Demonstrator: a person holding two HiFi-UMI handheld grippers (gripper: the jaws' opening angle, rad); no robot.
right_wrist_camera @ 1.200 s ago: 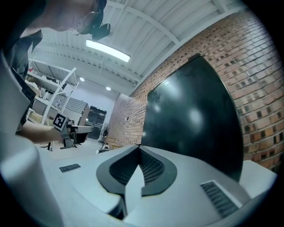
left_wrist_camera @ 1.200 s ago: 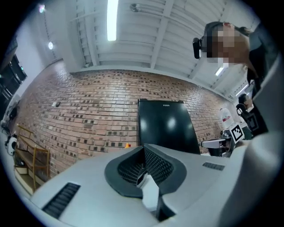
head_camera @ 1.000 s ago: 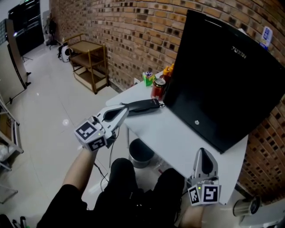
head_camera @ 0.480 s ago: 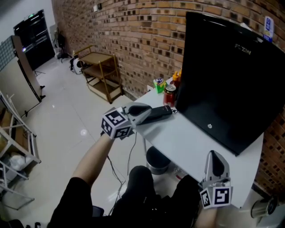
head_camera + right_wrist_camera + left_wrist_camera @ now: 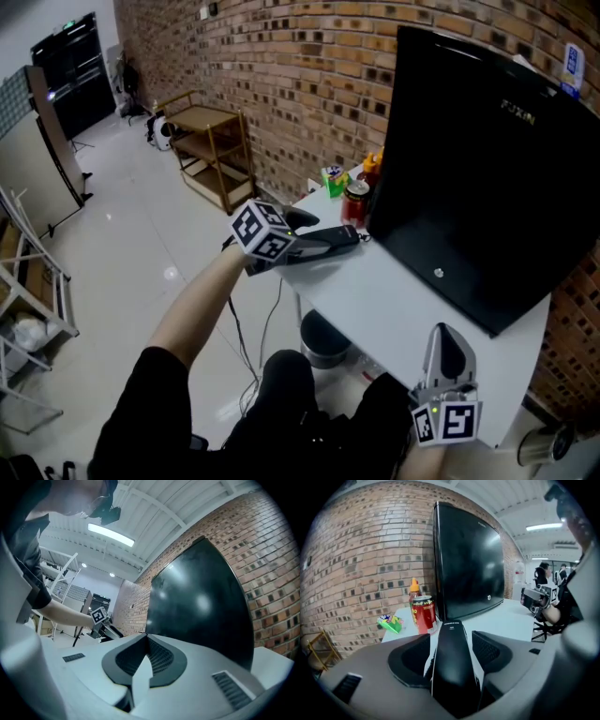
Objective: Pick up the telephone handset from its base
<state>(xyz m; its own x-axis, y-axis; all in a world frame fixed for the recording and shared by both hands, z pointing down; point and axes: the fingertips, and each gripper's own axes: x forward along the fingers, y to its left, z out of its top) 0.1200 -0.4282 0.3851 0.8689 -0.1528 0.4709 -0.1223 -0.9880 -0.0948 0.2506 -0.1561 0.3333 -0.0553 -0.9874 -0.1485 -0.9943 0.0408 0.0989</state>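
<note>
The black telephone handset [image 5: 325,241] lies lengthwise on the near left corner of the white table [image 5: 394,300]. I cannot make out its base under it. My left gripper [image 5: 292,242] is at the handset's near end. In the left gripper view the handset [image 5: 452,667] lies between the jaws of the left gripper [image 5: 451,639], with a thin gap on each side. These jaws have just been opening and do not press on it. My right gripper [image 5: 448,336] hovers over the table's near right edge. In the right gripper view the right gripper [image 5: 146,638] is shut and empty.
A big black screen [image 5: 478,159] stands along the table's right side. A red can [image 5: 356,202], an orange bottle [image 5: 373,167] and a green packet [image 5: 335,178] stand at the far corner by the brick wall. A wooden cart [image 5: 211,150] stands on the floor, a bin [image 5: 323,337] under the table.
My left gripper came in from the left over the table corner, tipped downward, and went from shut to open around the handset. The right gripper stayed put.
</note>
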